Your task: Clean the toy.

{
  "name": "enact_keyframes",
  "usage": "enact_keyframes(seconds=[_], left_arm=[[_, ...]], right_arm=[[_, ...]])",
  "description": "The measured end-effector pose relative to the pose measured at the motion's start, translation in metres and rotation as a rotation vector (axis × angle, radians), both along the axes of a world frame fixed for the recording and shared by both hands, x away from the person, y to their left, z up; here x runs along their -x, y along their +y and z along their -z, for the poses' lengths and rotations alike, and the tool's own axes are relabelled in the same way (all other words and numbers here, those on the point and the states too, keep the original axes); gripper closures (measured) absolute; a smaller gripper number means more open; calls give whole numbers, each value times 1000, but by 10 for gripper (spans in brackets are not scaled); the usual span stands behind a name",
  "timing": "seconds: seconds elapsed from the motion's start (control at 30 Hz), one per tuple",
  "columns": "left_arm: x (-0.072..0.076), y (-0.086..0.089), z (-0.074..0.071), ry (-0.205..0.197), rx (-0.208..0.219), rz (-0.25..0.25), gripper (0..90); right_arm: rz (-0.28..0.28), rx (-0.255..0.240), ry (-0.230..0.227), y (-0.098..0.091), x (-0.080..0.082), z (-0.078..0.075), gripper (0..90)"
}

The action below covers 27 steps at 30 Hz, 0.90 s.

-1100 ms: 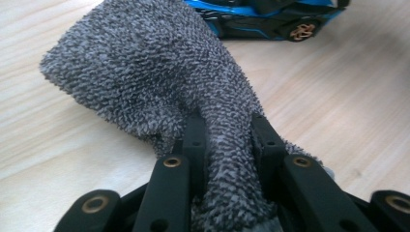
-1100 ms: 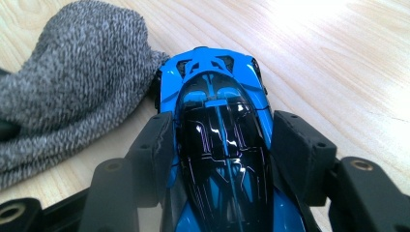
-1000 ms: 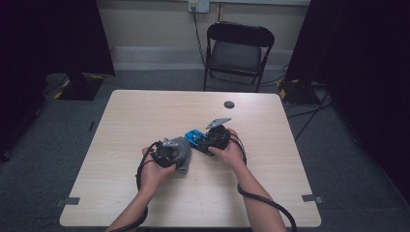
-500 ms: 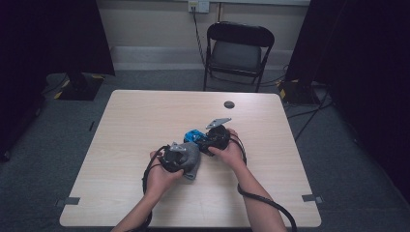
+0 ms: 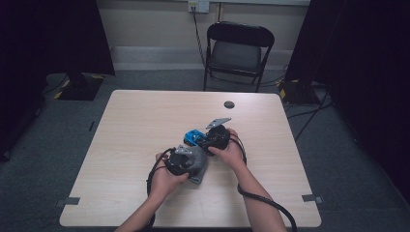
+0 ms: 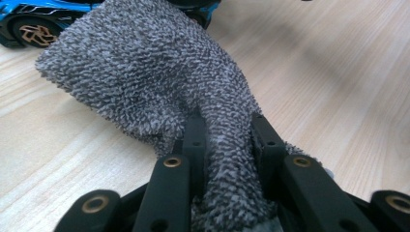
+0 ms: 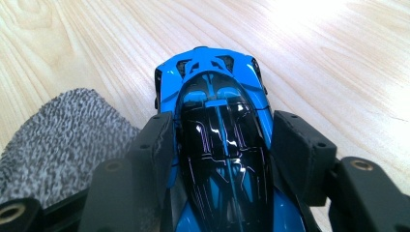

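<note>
1. Left gripper (image 5: 186,161): its jaws are clamped on a bunched fold of a grey microfibre cloth (image 6: 159,82). In the left gripper view the fold runs up between the two black jaws, pinched from both sides, and the rest of the cloth fans out ahead of them onto the worktop (image 5: 145,125).

2. Right gripper (image 5: 207,141): its jaws are closed on a blue toy sports car (image 7: 212,96), one jaw against each flank. In the right gripper view the dark glossy cabin sits squarely between the jaws and the blue end of the body projects beyond their tips.

3. Position of the car: it stands on the worktop near the middle, seen in the high view just past the right hand (image 5: 232,152), with its blue end toward the left gripper.

4. Position of the cloth: it lies just beside the car. In the left gripper view the far edge of the cloth overlaps the car's side, with one wheel visible; whether they touch cannot be told.

5. The two grippers are close together, the left hand (image 5: 167,181) nearer the person.
</note>
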State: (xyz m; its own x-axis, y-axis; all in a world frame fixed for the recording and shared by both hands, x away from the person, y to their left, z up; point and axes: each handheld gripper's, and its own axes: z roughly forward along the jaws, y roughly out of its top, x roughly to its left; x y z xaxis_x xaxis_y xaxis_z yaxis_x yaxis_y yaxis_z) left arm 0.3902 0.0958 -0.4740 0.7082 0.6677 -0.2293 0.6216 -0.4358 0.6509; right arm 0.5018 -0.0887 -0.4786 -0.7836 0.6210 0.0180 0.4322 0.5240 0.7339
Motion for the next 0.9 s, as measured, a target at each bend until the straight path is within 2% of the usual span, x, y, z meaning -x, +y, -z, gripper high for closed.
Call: enact_keyframes(seconds=[0.4,0.5,0.6,0.83,0.9], left_arm=[[4,-11,0,-8,21,47,729],[4,-11,-2,0,20,64,729],[6,-13,-2,-3,28,64,729],[7,-16,-4,10,42,115,729],[9,-18,-4,3,45,129,728]], right_arm=[[1,1,-1,0,0,0,416],[2,3,0,0,0,0,416],[0,1,-2,0,0,0,416],[1,0,-1,0,0,0,416],[1,-2,-1,0,0,0,416]])
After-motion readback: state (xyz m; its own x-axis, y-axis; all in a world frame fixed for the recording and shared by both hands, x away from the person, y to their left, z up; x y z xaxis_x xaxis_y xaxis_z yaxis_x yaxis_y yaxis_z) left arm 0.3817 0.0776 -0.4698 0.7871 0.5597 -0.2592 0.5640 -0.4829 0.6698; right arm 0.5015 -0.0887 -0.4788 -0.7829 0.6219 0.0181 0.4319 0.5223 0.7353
